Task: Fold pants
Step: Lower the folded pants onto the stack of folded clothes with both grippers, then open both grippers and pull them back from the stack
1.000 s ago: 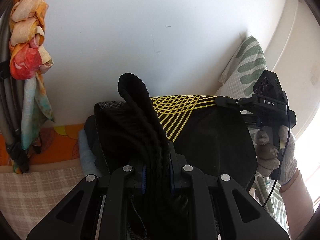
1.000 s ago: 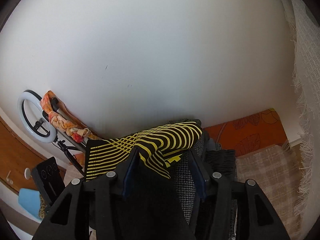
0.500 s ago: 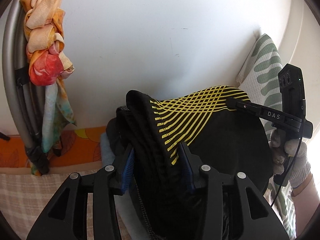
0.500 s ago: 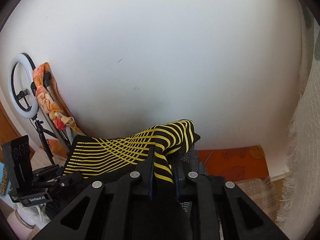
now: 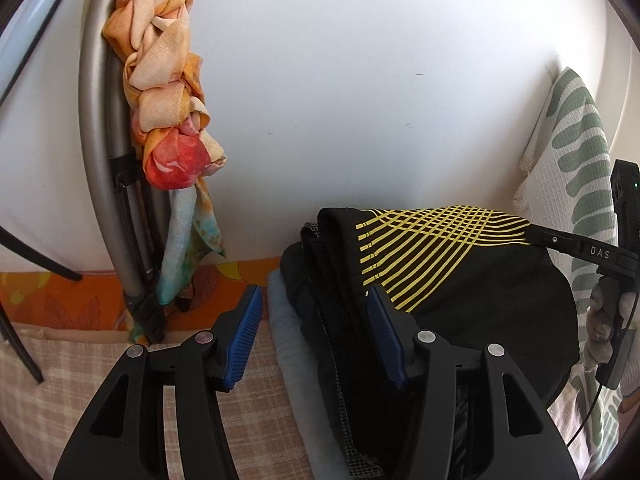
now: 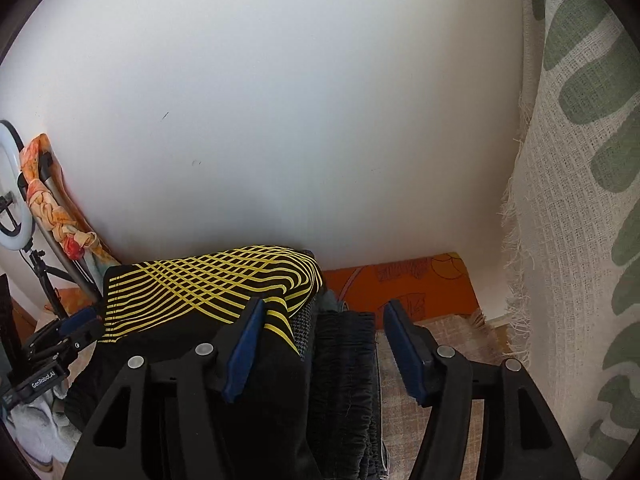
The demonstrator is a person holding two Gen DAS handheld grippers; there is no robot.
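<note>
The black pants with yellow criss-cross lines lie folded on top of a stack of folded clothes against the white wall; they also show in the right wrist view. My left gripper is open at the stack's left end, its jaws wide apart and holding nothing. My right gripper is open at the stack's right end, over a dark gathered waistband. The right gripper's body shows at the right of the left wrist view.
A checked beige cloth covers the surface, with an orange patterned cushion behind. A grey stand wrapped in an orange scarf leans at the left. A green-leaf curtain hangs at the right. A ring light stands far left.
Both grippers have opened and let go of the pants, which now rest lower on the stack. Both grippers have drawn back slightly.
</note>
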